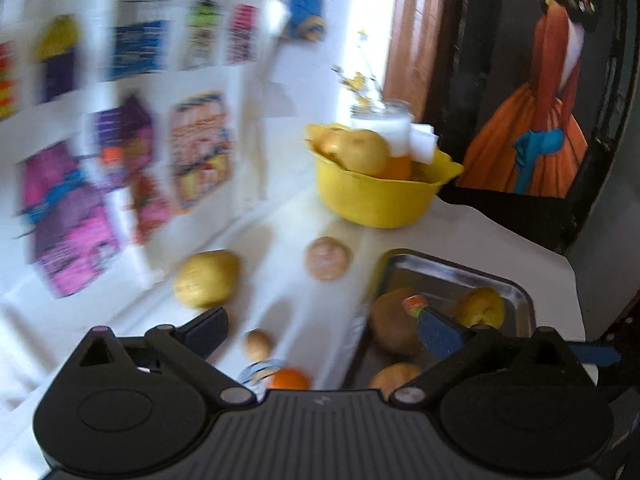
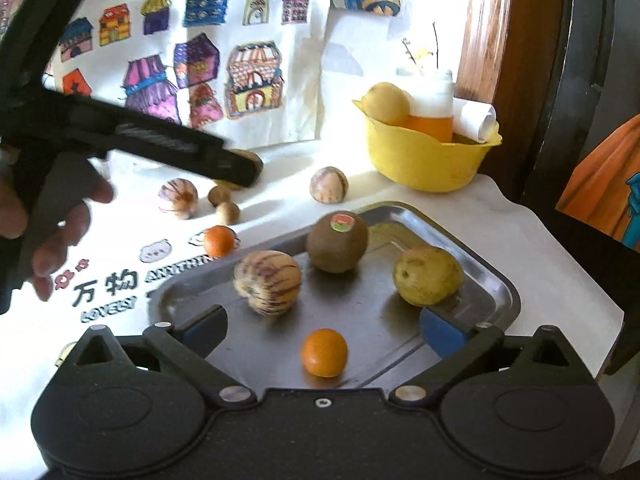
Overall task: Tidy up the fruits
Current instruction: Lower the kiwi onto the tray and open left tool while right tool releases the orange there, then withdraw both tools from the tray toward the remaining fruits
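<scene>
My right gripper (image 2: 324,322) stands open above a steel tray (image 2: 496,280), nothing between its fingers. On the tray lie a small orange (image 2: 324,352), a striped melon-like fruit (image 2: 267,282), a stickered kiwi (image 2: 337,246) and a yellow fruit (image 2: 428,276). My left gripper (image 1: 320,332) is open and empty above the white cloth, left of the tray (image 1: 460,272). Ahead of it lie a yellow fruit (image 1: 206,278) and a striped fruit (image 1: 327,258). Close below are a small brown fruit (image 1: 258,344) and a small orange (image 1: 289,378). The left view is blurred.
A yellow bowl (image 2: 424,160) at the back holds a yellow fruit (image 2: 386,102) and a jar (image 2: 434,104). A hand (image 2: 60,232) holds the other gripper's black body (image 2: 160,136) at left. Drawings of houses (image 2: 200,60) hang behind. The table edge runs along the right.
</scene>
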Demonstrator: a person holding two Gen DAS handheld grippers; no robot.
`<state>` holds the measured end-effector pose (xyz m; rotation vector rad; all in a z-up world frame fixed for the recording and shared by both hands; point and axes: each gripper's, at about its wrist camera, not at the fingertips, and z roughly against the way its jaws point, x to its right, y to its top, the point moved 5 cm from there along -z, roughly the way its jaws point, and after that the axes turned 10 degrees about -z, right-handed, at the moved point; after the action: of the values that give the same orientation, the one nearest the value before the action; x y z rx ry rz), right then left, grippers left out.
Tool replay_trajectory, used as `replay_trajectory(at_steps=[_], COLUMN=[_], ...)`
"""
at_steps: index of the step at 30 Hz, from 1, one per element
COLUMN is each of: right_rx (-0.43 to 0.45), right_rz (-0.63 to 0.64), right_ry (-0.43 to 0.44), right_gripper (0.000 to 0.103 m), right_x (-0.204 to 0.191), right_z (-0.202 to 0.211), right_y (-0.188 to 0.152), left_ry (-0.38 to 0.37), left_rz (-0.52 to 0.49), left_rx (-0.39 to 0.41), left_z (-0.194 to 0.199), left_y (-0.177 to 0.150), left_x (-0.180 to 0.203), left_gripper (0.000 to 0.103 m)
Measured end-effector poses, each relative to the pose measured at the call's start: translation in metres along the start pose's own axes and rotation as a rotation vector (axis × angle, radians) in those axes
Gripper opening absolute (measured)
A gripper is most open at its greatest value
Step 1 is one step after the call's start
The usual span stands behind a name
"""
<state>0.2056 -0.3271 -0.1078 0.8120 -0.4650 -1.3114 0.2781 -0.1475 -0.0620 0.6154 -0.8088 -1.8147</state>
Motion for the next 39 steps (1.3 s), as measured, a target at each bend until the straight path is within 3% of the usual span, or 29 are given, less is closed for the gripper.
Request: replay_trajectory(at_steps=[11, 17, 21, 30, 39], right_rx=[0.031, 0.039, 0.048, 0.045, 0.016], right_rz=[0.033, 0.053, 0.075, 0.1, 0.127], right_ry=[0.05, 0.062, 0.058, 0.044, 0.044], right_gripper=[0.102, 0.102, 0.102, 0.102, 0.102], right_x=[-0.057, -0.083, -0.094, -0.098, -0.087], right_z=[0.034, 0.048, 0.057, 0.06, 0.039], right_y=[-0.009, -0.012, -0.011, -0.005, 0.001], left_ry=[0.143, 0.154, 0.151, 0.139, 0.106], left_rz=[0.002, 0.067, 0.06, 0.05, 0.084], left_rx=[0.034, 0.016, 0.025, 0.024, 0.0], left_z=[0.09, 0.116, 0.126, 0.118, 0.07], left_y=[-0.068, -0.102, -0.109, -0.104, -0.095], left_x=[-0.06, -0.079, -0.083, -0.081, -0.082], left_gripper=[0.103, 0.103, 0.103, 0.103, 0.103])
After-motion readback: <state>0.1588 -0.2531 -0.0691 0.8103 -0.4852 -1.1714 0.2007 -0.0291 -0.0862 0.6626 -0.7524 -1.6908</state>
